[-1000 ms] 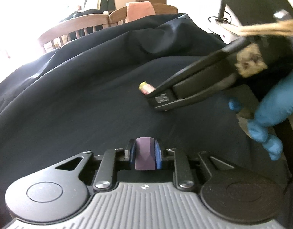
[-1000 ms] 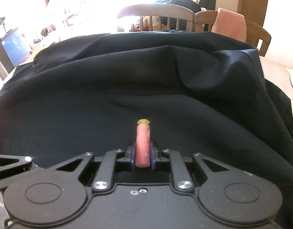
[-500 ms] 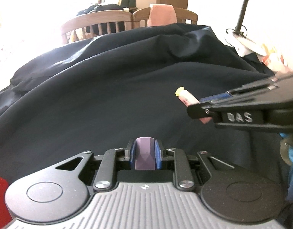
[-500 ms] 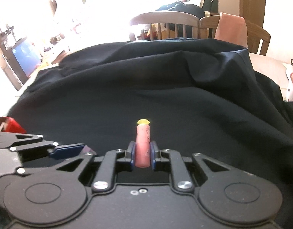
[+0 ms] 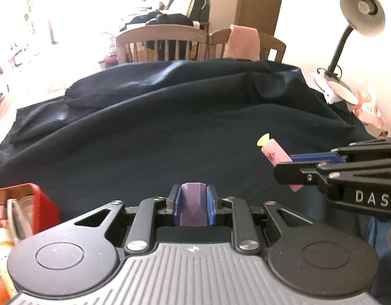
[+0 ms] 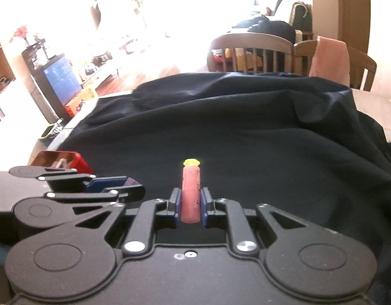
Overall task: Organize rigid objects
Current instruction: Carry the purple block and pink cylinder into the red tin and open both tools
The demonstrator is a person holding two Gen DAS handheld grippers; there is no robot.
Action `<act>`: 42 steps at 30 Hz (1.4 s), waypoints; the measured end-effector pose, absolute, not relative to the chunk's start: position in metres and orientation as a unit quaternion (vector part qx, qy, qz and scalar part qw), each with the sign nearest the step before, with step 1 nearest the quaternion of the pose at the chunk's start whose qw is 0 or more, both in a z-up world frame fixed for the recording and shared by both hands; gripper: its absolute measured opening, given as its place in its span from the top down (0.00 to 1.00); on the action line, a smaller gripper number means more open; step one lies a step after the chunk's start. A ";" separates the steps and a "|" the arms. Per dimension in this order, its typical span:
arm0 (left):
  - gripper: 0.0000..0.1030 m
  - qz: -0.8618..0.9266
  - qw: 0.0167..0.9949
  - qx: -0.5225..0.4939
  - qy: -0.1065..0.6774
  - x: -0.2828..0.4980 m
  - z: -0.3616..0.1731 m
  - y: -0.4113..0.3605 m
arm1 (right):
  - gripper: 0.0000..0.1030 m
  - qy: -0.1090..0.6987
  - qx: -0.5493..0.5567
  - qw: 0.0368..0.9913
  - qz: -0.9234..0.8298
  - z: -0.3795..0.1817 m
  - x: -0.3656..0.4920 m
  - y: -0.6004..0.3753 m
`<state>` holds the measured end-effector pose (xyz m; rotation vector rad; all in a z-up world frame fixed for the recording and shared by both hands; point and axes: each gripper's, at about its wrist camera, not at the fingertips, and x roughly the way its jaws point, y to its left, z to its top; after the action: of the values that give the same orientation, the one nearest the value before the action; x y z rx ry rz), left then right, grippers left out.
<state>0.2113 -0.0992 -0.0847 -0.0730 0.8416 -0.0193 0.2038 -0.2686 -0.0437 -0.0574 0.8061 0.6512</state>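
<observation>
Since a second ago both my claws have drawn back toward the near edge of the dark cloth (image 5: 170,127), and the red box (image 5: 42,203) has come into sight at its near left corner. My left gripper (image 5: 194,204) is pressed together on a small purple block (image 5: 193,207), which sits upright between the blue pads. My right gripper (image 6: 190,204) pinches a pink tube (image 6: 191,195) with a yellow cap, its capped end pointing forward past the fingertips. From the left view that tube (image 5: 274,153) tilts up and leftward, held above the cloth's right side. The red box holds several items, too blurred to name. Beyond the far edge stand wooden chairs (image 5: 162,42), and a desk lamp (image 5: 360,15) rises at the far right corner
</observation>
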 end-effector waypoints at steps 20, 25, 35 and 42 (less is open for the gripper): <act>0.80 0.033 0.918 -0.070 0.390 0.124 -0.057 0.025 | 0.86 0.370 -0.043 0.856 0.358 -0.019 0.122 -0.156; 0.80 0.041 0.916 -0.073 0.391 0.108 -0.058 0.059 | 0.86 0.372 -0.047 0.852 0.366 -0.022 0.109 -0.126; 0.80 0.054 0.910 -0.076 0.404 0.090 -0.069 0.118 | 0.86 0.381 -0.049 0.844 0.375 -0.036 0.094 -0.068; 0.80 0.064 0.899 -0.077 0.426 0.092 -0.089 0.153 | 0.86 0.392 -0.063 0.840 0.370 -0.054 0.093 -0.037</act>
<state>0.0916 0.1533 -0.0888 -0.1586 0.8824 0.1317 0.0928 -0.0375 -0.0537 -0.1341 0.8294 0.7831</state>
